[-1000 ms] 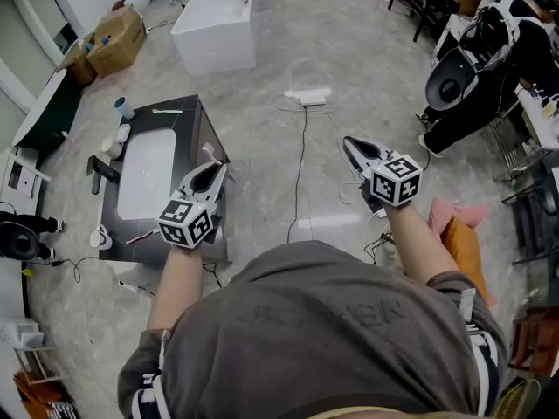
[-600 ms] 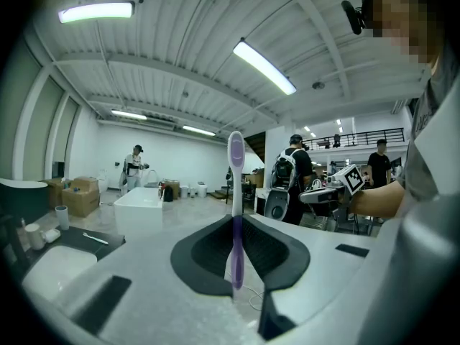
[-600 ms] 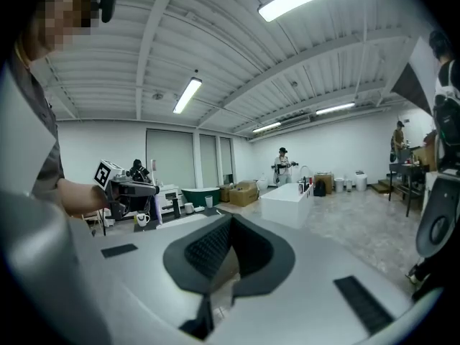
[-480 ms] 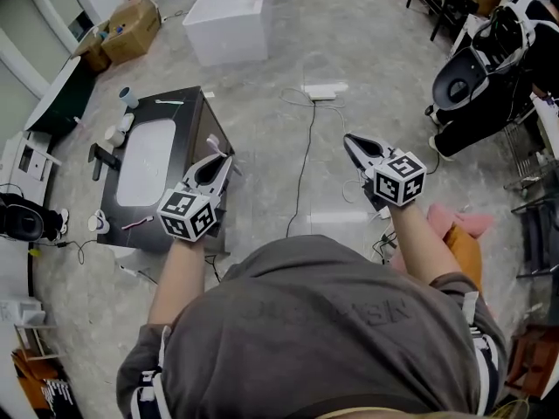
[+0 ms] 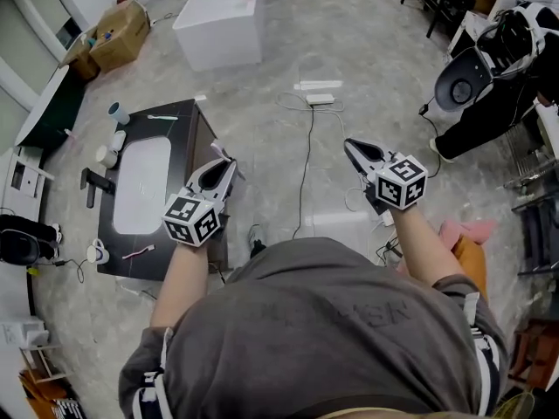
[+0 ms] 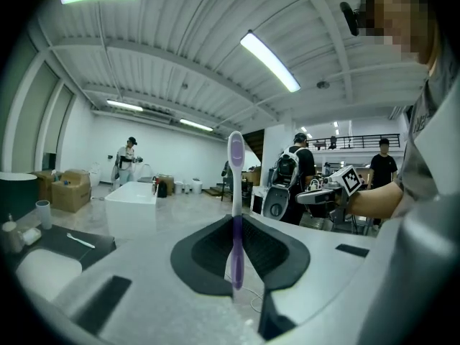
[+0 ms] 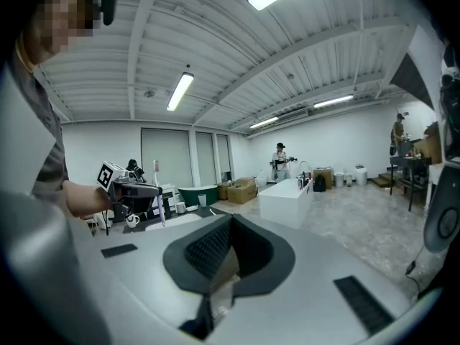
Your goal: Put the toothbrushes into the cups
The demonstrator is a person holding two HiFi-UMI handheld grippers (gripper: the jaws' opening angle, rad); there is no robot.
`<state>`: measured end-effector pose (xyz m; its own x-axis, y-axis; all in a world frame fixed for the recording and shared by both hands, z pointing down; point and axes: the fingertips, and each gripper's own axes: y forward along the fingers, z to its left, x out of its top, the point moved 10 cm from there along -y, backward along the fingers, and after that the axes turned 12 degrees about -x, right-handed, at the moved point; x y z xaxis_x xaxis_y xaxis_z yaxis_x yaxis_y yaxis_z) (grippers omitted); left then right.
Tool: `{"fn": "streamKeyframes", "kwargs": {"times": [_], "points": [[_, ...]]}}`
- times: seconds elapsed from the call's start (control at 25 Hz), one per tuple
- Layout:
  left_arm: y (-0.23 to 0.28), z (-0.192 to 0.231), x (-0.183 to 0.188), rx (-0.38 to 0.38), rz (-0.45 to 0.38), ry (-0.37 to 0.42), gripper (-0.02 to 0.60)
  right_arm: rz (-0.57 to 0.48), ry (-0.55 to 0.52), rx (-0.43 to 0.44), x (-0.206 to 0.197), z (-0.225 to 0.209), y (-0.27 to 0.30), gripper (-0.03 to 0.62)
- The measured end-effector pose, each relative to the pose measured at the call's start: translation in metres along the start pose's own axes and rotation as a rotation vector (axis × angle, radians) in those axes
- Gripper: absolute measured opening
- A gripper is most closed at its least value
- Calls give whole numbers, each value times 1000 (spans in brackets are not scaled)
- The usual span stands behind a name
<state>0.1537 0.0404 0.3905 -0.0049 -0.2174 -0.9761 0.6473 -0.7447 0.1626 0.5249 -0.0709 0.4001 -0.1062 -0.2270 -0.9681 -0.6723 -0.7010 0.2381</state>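
1. My left gripper [image 6: 236, 220] is clamped on a purple toothbrush [image 6: 236, 178], upright at frame centre.
2. My right gripper [image 7: 228, 220] has its jaws together, holding nothing.
3. The head view adds the cups [image 5: 114, 112] at upper left, well apart from the brush.

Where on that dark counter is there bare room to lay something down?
The strip of counter between the basin and its right edge is bare. The far left corner is crowded with cups; the faucet fills the left side.
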Motion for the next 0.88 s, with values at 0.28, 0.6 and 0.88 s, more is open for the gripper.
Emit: {"fn": "streamKeyframes", "kwargs": {"times": [0.28, 0.6, 0.88], "points": [[43, 150, 27, -114, -13, -2, 37, -7, -16, -65, 45, 1, 117, -8], [84, 293, 66, -184, -2, 28, 37, -17, -3, -109, 96, -9, 249, -8], [122, 361, 74, -169, 1, 0, 37, 21, -3, -82, 107, -39, 323, -8]]}}
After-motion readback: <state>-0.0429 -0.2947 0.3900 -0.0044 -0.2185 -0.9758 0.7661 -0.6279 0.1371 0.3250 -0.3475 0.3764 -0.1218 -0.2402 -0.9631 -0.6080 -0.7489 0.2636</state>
